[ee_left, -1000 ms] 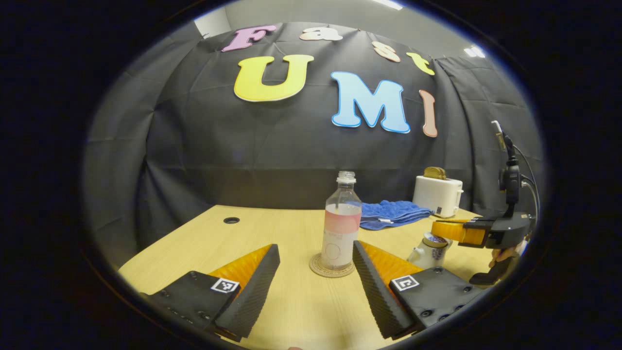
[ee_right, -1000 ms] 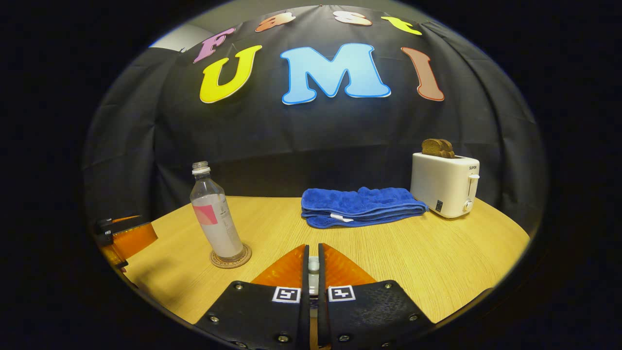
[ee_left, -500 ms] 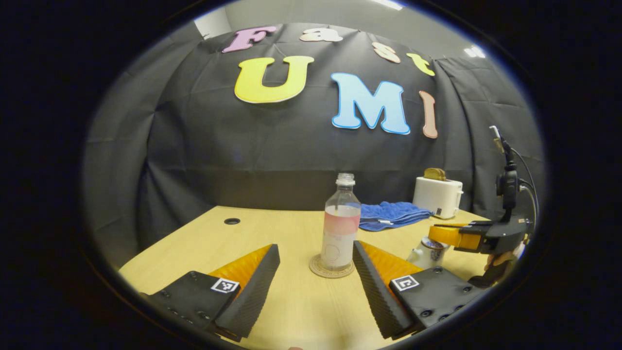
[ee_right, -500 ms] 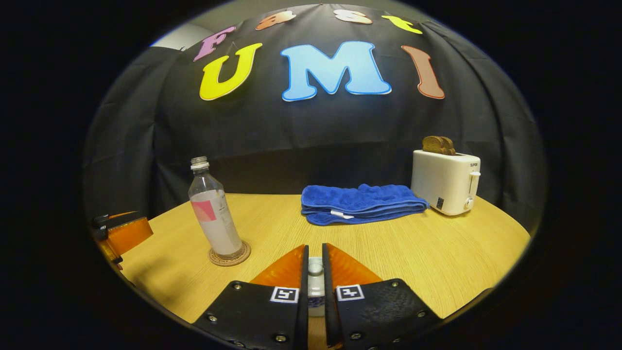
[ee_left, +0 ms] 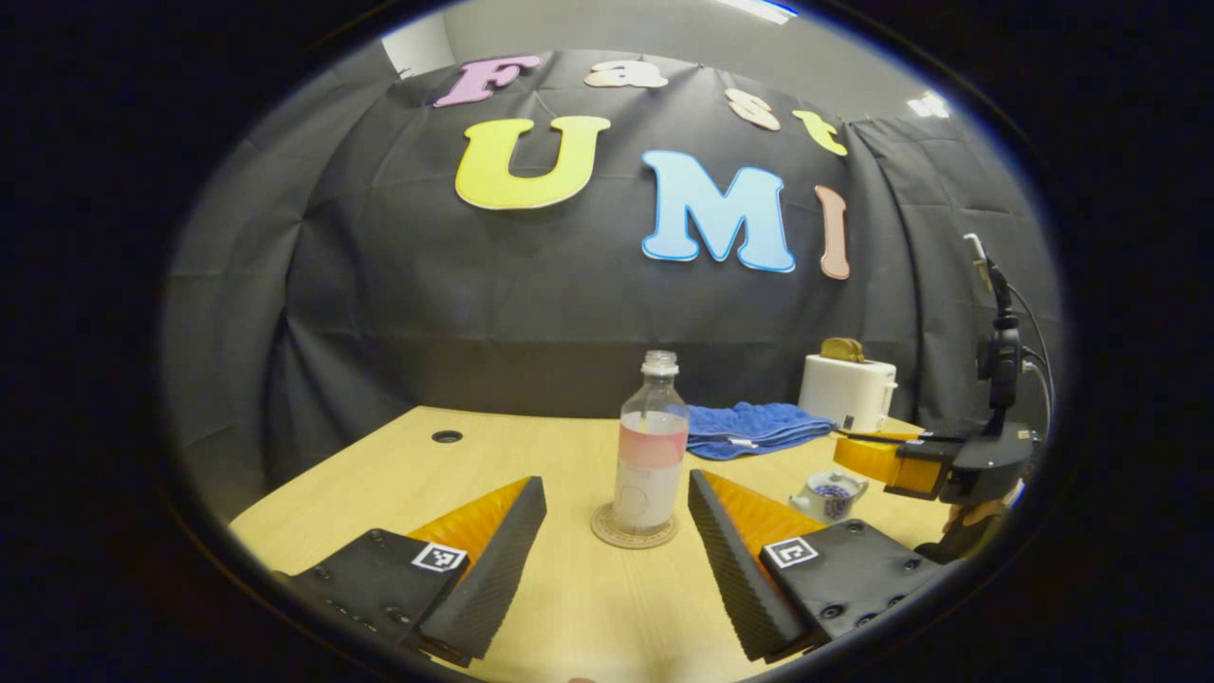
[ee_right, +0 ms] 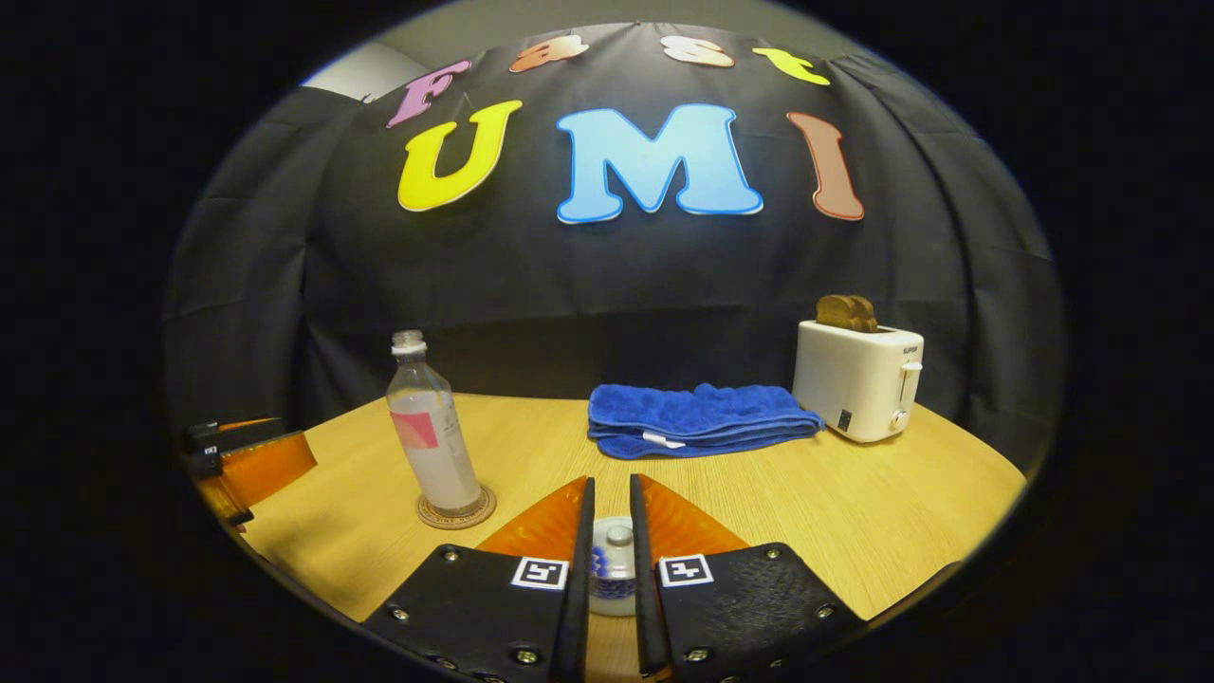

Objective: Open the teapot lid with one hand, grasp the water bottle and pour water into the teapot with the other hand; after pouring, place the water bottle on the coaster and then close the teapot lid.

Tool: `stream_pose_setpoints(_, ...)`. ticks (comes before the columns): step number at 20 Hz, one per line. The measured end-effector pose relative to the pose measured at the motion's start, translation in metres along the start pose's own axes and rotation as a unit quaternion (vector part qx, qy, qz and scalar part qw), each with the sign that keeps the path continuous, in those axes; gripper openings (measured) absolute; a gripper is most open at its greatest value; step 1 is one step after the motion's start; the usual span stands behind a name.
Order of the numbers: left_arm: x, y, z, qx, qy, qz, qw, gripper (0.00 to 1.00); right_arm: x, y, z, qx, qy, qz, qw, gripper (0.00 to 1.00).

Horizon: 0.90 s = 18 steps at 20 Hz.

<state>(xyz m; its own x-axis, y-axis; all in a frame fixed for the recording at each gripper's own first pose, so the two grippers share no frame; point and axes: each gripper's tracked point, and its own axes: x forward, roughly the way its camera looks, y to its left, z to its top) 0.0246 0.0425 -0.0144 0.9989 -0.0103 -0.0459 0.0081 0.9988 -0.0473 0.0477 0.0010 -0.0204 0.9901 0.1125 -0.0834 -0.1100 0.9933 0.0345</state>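
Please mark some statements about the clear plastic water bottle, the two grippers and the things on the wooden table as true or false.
1. The clear plastic water bottle stands upright on the round cork coaster. True.
2. The left gripper is shut on the bottle. False: its fingers stand wide apart, on either side of the bottle and short of it.
3. The folded blue towel lies between the bottle and the white toaster. True.
4. The toaster's slots are empty. False: brown toast sticks out of the top.
5. The bottle has its cap on. False: the neck is open.
6. The right gripper has a small white lid knob between its nearly closed fingers. True.
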Motion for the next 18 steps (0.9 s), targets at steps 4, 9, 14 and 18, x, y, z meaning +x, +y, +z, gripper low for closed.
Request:
stream_pose_setpoints(4,-0.015,-0.001,0.017,0.003,-0.016,0.009,1.000,1.00,-0.037,0.017,0.025,-0.009,-0.039,-0.001,0.999,0.21)
stream_pose_setpoints(9,-0.045,-0.013,0.021,-0.006,-0.032,0.018,0.999,1.00,-0.080,0.040,0.035,-0.019,-0.068,0.003,0.997,0.21)
stream_pose_setpoints(14,-0.066,-0.023,0.014,0.004,-0.044,0.021,0.999,1.00,-0.100,0.051,0.020,-0.015,-0.068,0.005,0.998,0.21)
stream_pose_setpoints(18,-0.080,-0.027,0.013,0.007,-0.052,0.025,0.998,1.00,-0.106,0.049,0.011,-0.009,-0.067,-0.001,0.998,0.21)
